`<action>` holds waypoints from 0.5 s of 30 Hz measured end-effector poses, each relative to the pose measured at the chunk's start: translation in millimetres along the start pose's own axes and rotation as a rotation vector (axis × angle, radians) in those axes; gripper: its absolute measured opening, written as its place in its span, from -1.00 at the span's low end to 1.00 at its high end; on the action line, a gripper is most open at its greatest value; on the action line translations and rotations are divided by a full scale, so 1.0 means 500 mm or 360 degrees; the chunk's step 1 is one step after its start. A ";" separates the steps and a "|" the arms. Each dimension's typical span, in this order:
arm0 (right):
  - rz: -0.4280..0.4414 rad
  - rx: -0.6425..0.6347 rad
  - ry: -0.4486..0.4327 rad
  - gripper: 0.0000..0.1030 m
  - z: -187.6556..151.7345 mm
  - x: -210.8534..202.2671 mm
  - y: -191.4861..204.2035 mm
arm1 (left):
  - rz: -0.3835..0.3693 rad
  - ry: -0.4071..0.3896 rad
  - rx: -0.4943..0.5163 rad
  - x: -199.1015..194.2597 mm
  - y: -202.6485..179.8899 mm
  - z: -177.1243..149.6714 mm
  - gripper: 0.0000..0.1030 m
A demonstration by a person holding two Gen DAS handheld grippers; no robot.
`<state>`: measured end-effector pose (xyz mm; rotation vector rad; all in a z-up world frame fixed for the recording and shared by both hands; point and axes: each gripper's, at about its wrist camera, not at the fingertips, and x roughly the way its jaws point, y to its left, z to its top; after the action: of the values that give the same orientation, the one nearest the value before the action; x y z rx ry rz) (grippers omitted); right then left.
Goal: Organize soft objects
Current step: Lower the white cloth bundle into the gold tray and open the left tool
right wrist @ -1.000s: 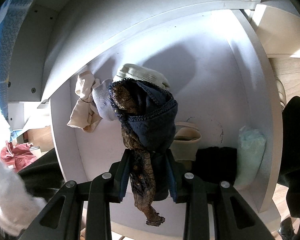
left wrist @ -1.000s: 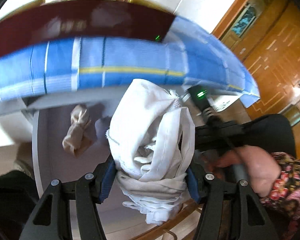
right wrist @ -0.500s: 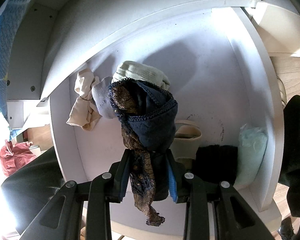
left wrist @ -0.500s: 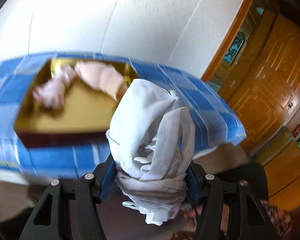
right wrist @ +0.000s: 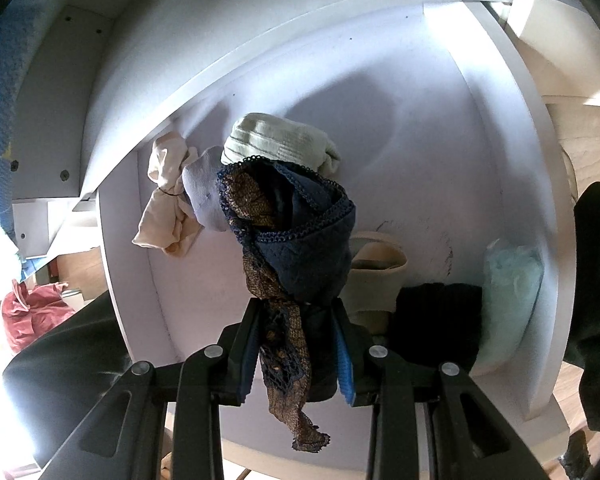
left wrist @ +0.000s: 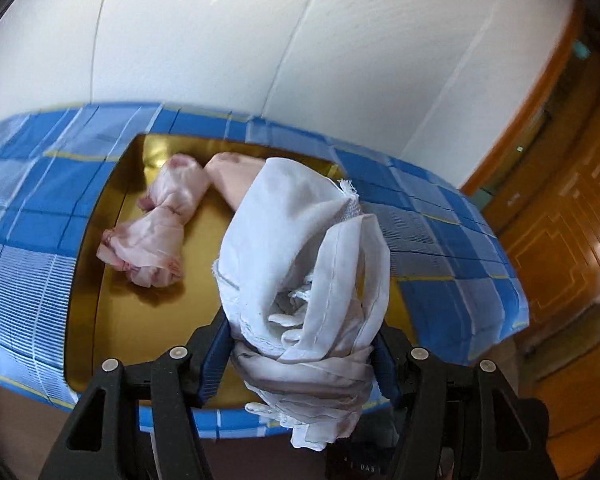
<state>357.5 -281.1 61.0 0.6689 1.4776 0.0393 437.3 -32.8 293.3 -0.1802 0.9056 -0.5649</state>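
Between the left gripper's (left wrist: 304, 356) fingers a white cloth bundle (left wrist: 300, 280) stayed clamped, newly lifted from the white drawer (right wrist: 420, 128) to above the gold box (left wrist: 204, 280). Right gripper (right wrist: 296, 344) remained motionless, clenching dark lace underwear (right wrist: 296, 236); release into the box likely follows.

Left gripper (left wrist: 302, 354): matte black linkage arms with triangular cut-outs, round silver pivot screws, blue ribbed pads on the fingers (left wrist: 214, 360). Right gripper (right wrist: 296, 350): same black arms, silver screws, blue pads. Small pale lettering low on the left housing, too blurred to read.
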 end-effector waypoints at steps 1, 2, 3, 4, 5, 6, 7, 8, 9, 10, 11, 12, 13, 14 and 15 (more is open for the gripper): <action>0.0004 0.0002 0.0005 -0.38 0.000 0.001 -0.001 | 0.0006 0.0015 -0.0022 0.012 0.007 0.004 0.20; 0.0006 0.0002 0.0009 -0.38 0.000 0.002 -0.001 | 0.0018 0.0033 -0.0049 0.028 0.017 0.013 0.20; 0.0007 0.0004 0.0013 -0.38 0.000 0.003 -0.002 | 0.0035 0.0042 -0.0062 0.040 0.021 0.018 0.20; 0.0010 0.0009 0.0020 -0.38 -0.001 0.006 -0.004 | 0.0039 0.0051 -0.0076 0.046 0.024 0.019 0.20; 0.0011 0.0012 0.0024 -0.38 -0.002 0.006 -0.004 | 0.0038 0.0069 -0.0099 0.057 0.031 0.024 0.20; 0.0012 0.0016 0.0029 -0.38 -0.002 0.008 -0.004 | 0.0050 0.0084 -0.0118 0.068 0.038 0.029 0.20; 0.0013 0.0019 0.0035 -0.38 -0.002 0.010 -0.005 | 0.0066 0.0097 -0.0127 0.073 0.041 0.032 0.20; 0.0013 0.0021 0.0038 -0.38 -0.002 0.012 -0.005 | 0.0086 0.0118 -0.0130 0.083 0.046 0.037 0.20; 0.0014 0.0023 0.0041 -0.38 -0.003 0.012 -0.005 | 0.0108 0.0138 -0.0121 0.093 0.050 0.040 0.20; 0.0017 0.0026 0.0043 -0.38 -0.003 0.013 -0.006 | 0.0126 0.0150 -0.0114 0.096 0.048 0.042 0.20; 0.0018 0.0026 0.0044 -0.38 -0.003 0.013 -0.006 | 0.0149 0.0173 -0.0107 0.107 0.053 0.045 0.20; 0.0019 0.0026 0.0046 -0.38 -0.003 0.014 -0.005 | 0.0153 0.0186 -0.0105 0.110 0.052 0.045 0.20; 0.0019 0.0025 0.0047 -0.38 -0.003 0.015 -0.004 | 0.0157 0.0200 -0.0107 0.116 0.055 0.047 0.20; 0.0021 0.0026 0.0049 -0.38 -0.004 0.015 -0.004 | 0.0166 0.0214 -0.0110 0.122 0.059 0.049 0.20; 0.0022 0.0027 0.0052 -0.38 -0.002 0.016 -0.005 | 0.0177 0.0228 -0.0109 0.128 0.063 0.051 0.20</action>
<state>356.5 -279.6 52.6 0.6947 1.5063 0.0485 500.6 -42.6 252.7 -0.1518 1.0685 -0.4479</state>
